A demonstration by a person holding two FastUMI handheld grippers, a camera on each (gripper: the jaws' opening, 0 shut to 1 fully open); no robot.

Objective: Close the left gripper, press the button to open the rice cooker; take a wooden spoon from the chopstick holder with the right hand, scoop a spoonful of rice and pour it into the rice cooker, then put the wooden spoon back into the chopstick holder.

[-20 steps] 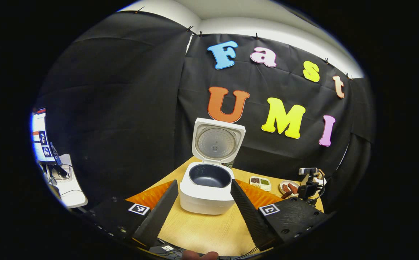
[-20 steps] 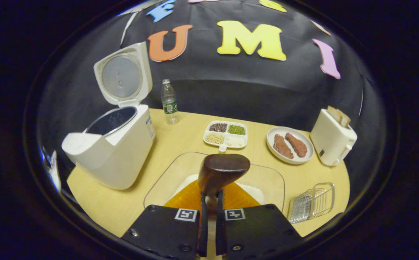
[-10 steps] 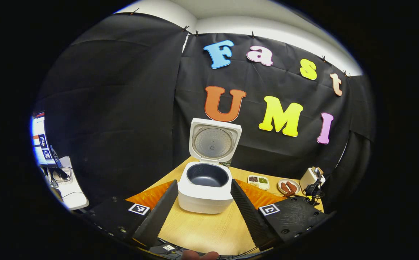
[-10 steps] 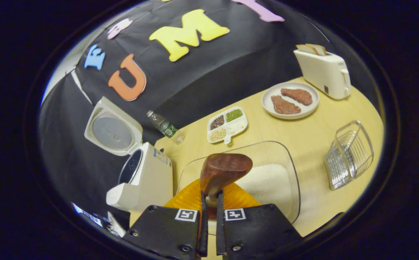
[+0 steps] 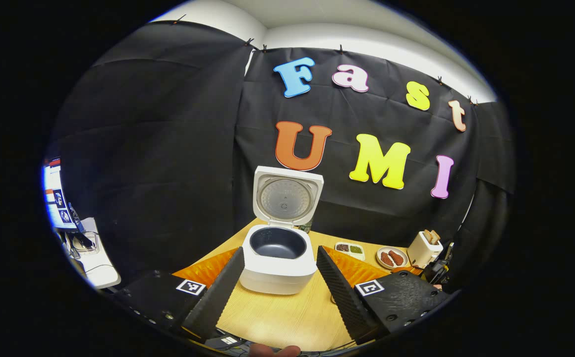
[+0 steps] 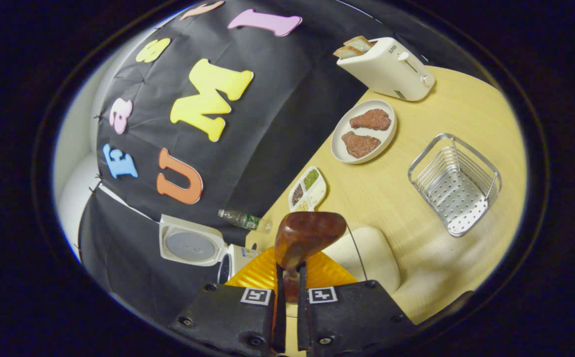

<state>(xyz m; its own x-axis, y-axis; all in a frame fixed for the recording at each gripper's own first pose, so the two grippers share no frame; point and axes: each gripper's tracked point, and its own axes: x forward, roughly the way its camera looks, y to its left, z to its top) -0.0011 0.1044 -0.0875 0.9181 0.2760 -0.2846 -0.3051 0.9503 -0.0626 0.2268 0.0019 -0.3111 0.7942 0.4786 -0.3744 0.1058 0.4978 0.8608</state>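
Mock kitchen booth: black cloth wall (image 5: 168, 148), toaster (image 6: 391, 69), rice cooker (image 5: 277, 258).

No legible text or labels

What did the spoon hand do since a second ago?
The right gripper rolled over sideways with the wooden spoon above the rice dish, so the table now looks steeply tilted. Its fingers stayed shut on the spoon. The rice cooker stayed open; the left gripper barely drifted.
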